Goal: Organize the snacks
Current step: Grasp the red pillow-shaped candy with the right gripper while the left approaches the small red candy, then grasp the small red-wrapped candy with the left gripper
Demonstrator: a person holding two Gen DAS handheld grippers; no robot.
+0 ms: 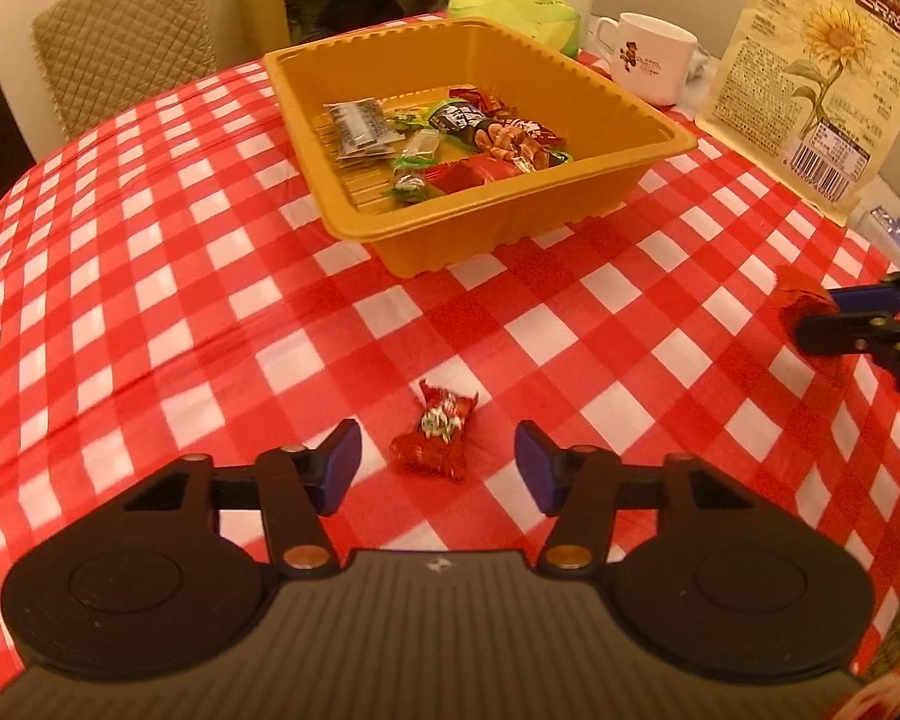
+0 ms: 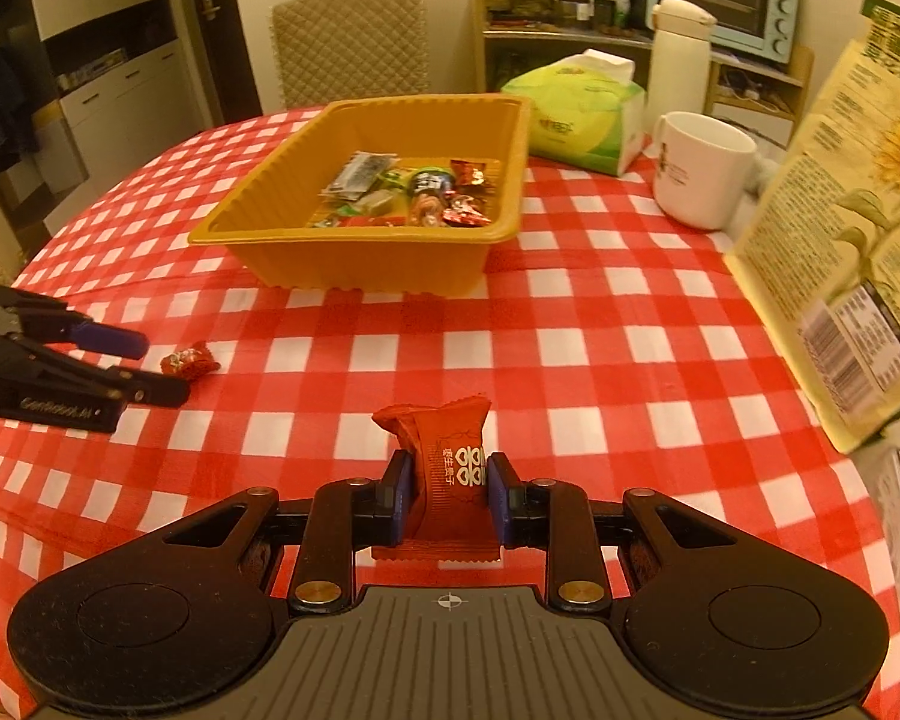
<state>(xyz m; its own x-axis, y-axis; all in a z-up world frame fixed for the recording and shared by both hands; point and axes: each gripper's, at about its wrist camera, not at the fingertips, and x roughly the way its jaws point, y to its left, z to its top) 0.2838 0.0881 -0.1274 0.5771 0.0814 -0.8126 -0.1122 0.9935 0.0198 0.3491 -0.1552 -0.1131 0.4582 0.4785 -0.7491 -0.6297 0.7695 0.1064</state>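
Right hand-held gripper clamped on a red snack packet above the checked counter; beyond, orange tray of wrapped sweets; at left, left hand-held gripper spread wide beside a small red candy.

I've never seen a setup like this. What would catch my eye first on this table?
Probably the orange tray in the middle of the red checked tablecloth, with a pile of wrapped sweets inside. Nearer the camera, the right gripper has its jaws shut on a red sweet packet, while the left gripper is open around a small red candy lying on the cloth.
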